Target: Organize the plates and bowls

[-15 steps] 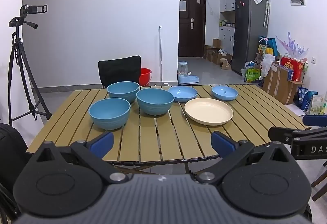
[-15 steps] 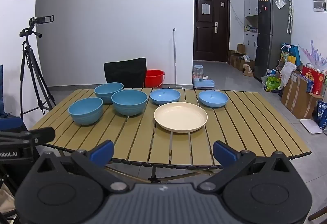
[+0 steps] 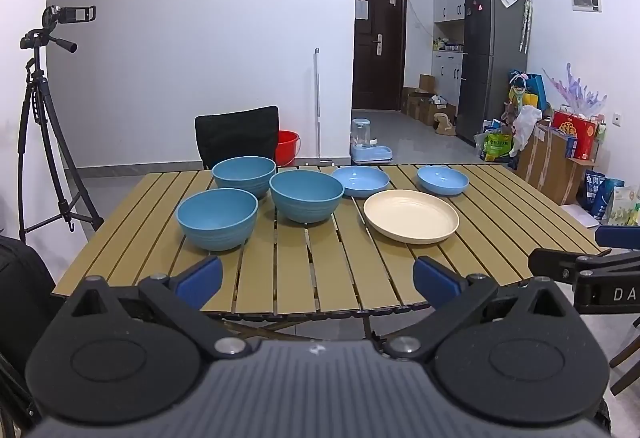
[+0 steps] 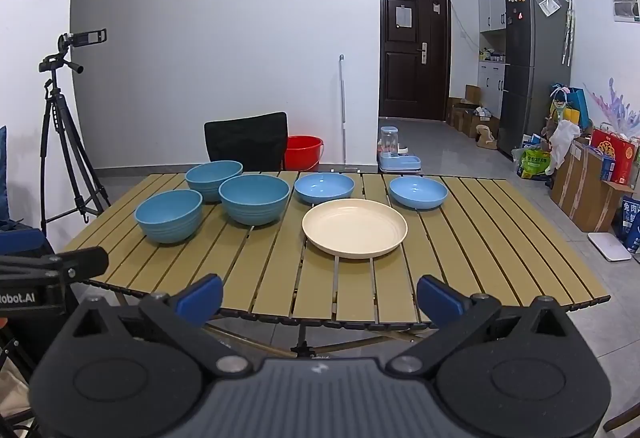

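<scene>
Nothing stacked yet: three blue bowls (image 3: pixel 218 218) left of centre, two blue plates (image 3: pixel 361 180) and cream plate (image 3: pixel 411 215) centre-right on counter (image 3: pixel 296 274). Left tool (image 3: pixel 316 276) and right tool (image 4: pixel 319 296) gaping, empty, short of the near edge.

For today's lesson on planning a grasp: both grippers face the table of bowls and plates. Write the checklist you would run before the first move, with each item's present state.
1. Left gripper open, nothing between its pads: ok.
2. Right gripper open, nothing between its pads: ok.
3. Three deep blue bowls upright, for example the nearest bowl: ok.
4. Cream plate lies flat, apart from the two shallow blue plates behind it: ok.
5. Dishes already stacked or grouped: not ok; all stand singly on the table.
6. Whether the rear bowl touches its neighbours: cannot tell.
</scene>
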`<state>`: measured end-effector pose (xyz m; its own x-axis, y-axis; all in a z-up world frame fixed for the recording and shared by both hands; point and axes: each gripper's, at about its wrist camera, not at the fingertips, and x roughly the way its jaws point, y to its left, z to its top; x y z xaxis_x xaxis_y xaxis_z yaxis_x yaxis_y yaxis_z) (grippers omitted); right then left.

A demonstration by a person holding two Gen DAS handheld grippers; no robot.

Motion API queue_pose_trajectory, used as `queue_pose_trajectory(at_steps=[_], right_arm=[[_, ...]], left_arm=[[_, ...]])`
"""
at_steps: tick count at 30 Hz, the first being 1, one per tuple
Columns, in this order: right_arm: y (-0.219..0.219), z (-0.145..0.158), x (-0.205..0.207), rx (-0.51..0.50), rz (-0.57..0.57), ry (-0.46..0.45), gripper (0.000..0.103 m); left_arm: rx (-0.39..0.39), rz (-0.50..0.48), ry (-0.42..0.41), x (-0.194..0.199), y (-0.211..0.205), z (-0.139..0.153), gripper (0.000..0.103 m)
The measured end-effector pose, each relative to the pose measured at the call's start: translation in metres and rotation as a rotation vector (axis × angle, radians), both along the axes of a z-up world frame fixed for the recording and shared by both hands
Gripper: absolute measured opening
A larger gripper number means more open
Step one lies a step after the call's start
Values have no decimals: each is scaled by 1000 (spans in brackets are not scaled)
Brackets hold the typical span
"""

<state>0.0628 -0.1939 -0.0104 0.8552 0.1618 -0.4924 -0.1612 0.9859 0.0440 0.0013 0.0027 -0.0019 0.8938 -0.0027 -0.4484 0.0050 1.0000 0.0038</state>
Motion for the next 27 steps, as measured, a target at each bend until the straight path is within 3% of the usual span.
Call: queue_pose_trajectory(at_steps=[27], right_arm=[[0,-1,0,-1,-1,1,103]], left_arm=[[2,-6,5,-3,-5,0,103]])
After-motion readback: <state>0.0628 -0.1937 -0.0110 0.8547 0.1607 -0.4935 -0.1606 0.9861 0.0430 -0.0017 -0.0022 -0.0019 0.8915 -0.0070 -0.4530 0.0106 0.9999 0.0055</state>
